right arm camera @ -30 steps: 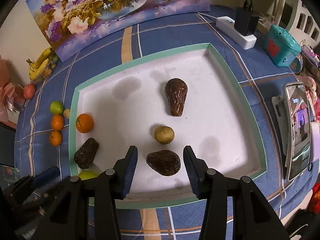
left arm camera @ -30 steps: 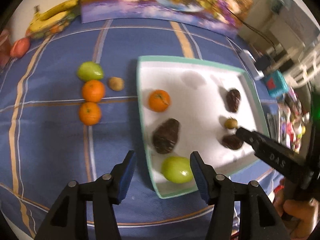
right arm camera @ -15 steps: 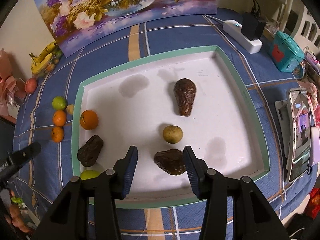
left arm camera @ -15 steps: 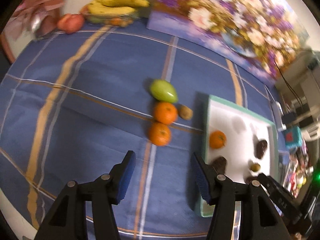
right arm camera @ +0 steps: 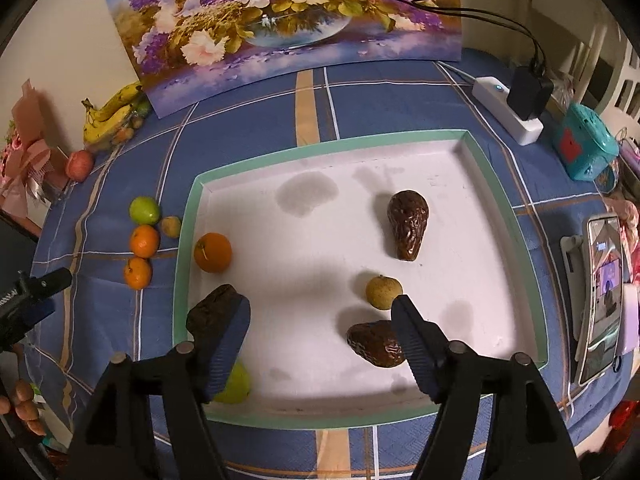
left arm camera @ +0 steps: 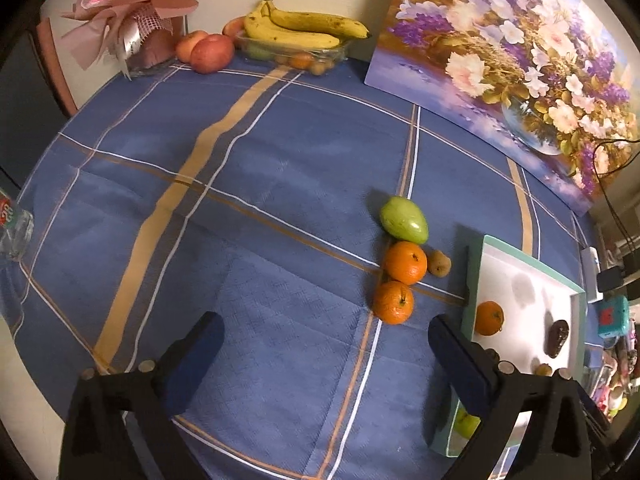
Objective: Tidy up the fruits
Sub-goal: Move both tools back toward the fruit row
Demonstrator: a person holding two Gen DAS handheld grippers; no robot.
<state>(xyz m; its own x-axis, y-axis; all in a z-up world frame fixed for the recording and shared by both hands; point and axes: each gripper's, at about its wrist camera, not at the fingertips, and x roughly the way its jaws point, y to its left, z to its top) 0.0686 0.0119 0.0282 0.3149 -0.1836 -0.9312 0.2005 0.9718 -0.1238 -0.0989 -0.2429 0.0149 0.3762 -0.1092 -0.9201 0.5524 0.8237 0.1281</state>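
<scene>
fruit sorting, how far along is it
Partly done: the tray holds an orange, three brown avocados and two other fruits. Nothing is in hand; both hand-held grippers, left and right, are opening, empty. Left: four fruits on the cloth, including the green one.

a large unframed flower painting [right arm camera: 280, 20] leans on the wall at the back of the blue plaid tablecloth [left arm camera: 240, 184]. a pink wrapped bouquet [left arm camera: 128, 12] stands in the far corner. near the right edge, a white power strip [right arm camera: 508, 110] carries a black charger [right arm camera: 530, 92], with a teal plastic toy [right arm camera: 586, 146] and a propped smartphone [right arm camera: 602, 296] beside it.
</scene>
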